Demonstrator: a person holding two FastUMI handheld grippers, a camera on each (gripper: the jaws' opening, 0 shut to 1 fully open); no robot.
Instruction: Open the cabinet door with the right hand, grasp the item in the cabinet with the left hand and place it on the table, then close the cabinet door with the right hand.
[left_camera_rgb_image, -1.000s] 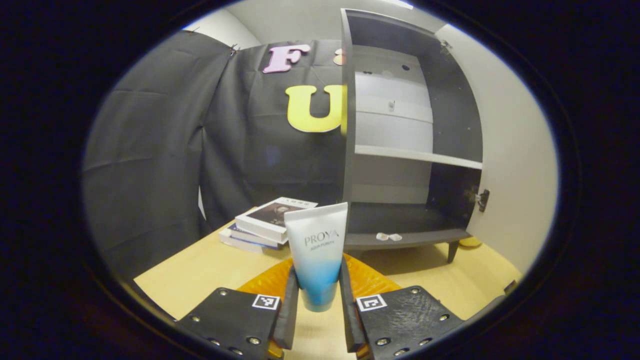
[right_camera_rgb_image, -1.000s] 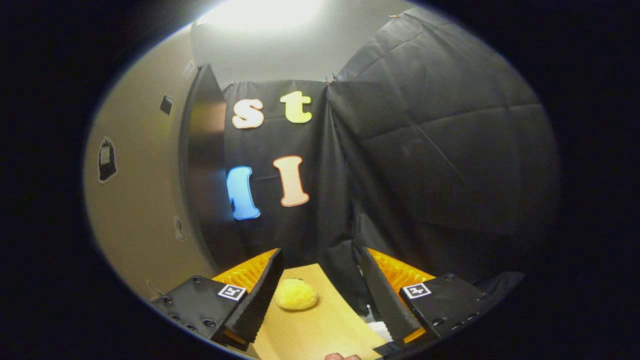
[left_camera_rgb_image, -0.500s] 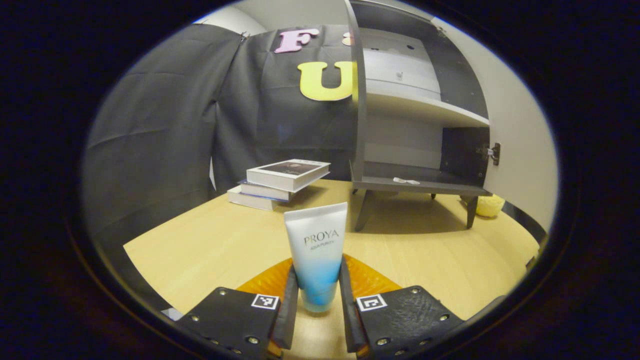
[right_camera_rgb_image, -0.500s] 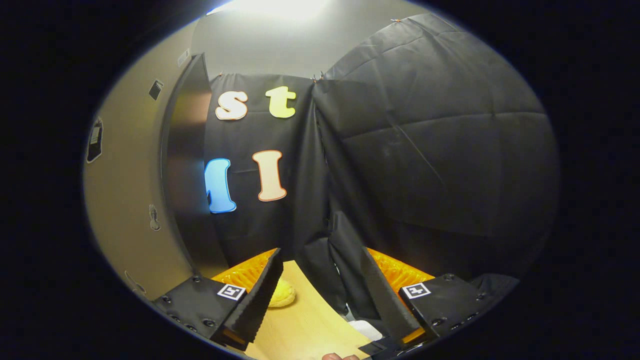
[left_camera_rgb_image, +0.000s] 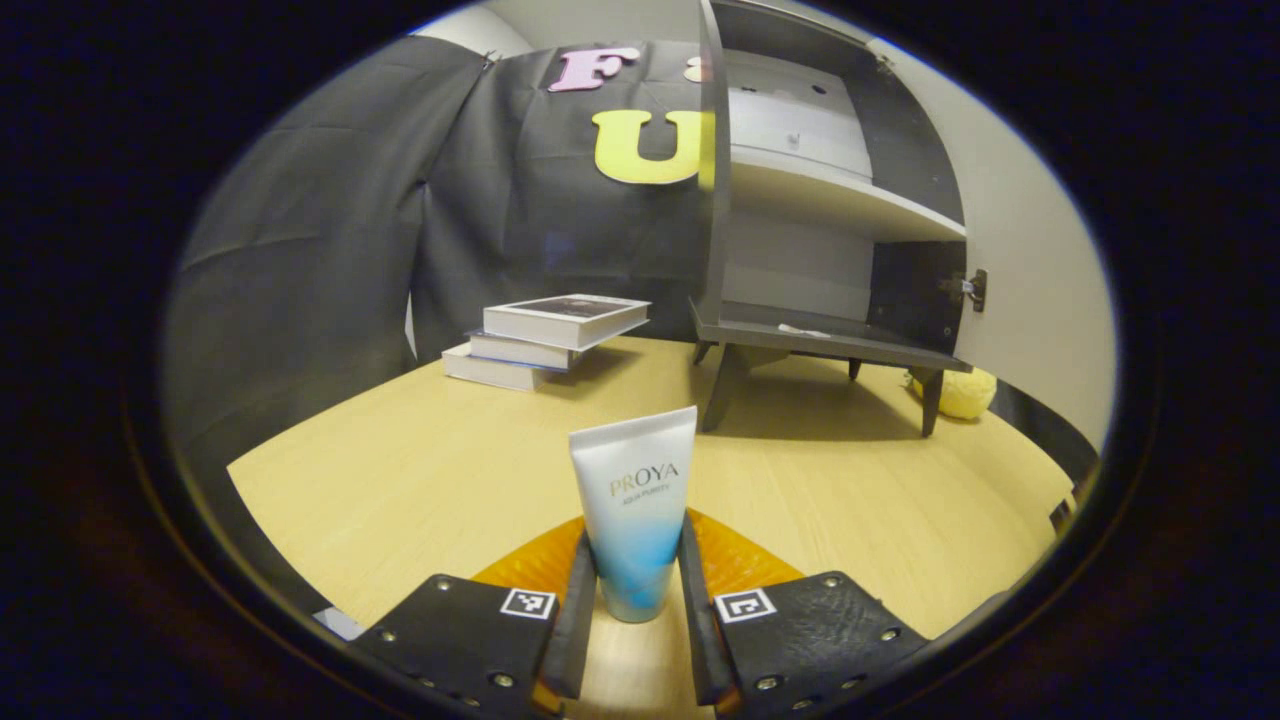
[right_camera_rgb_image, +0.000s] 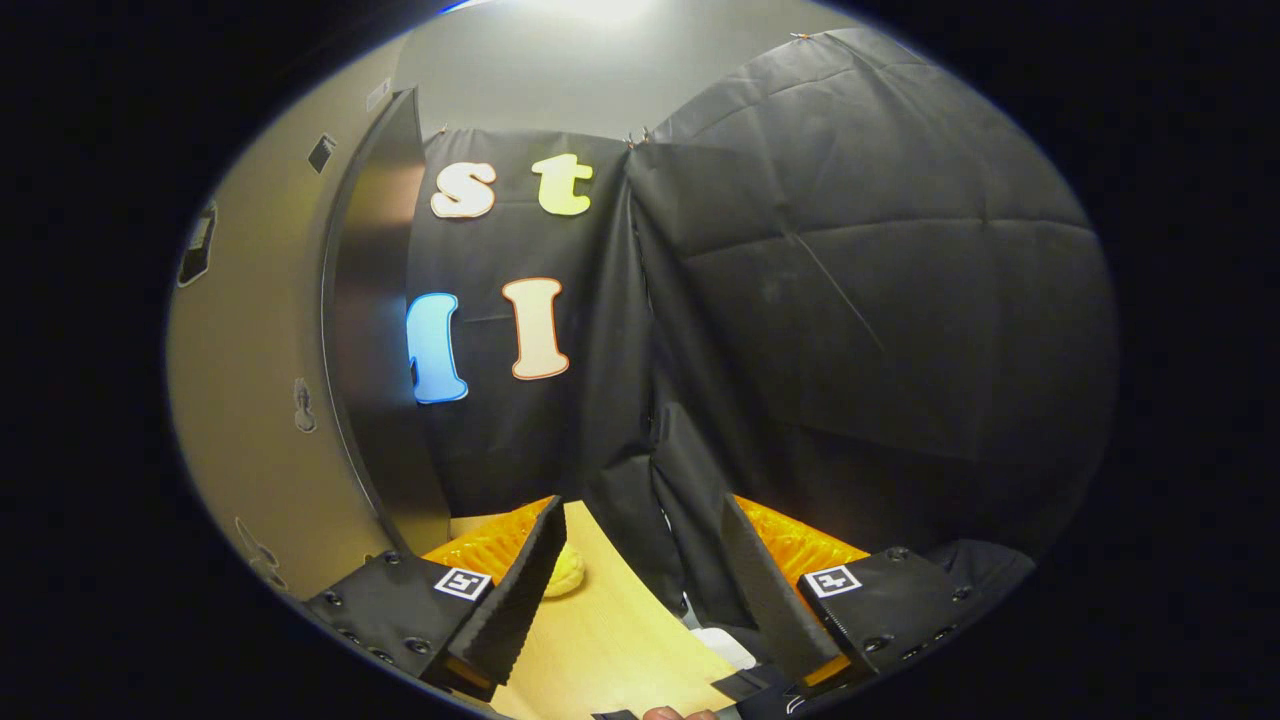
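Tube (left_camera_rgb_image: 632, 510) upright, pinched between the left gripper's (left_camera_rgb_image: 632, 600) jaws.

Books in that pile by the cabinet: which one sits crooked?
The top book, turned so its right end overhangs the two books stacked squarely beneath it on the table.

left tool (left_camera_rgb_image: 632, 620), right tool (right_camera_rgb_image: 640, 590): textured blk plates w/ screws, square markers, orange ribbed housing.
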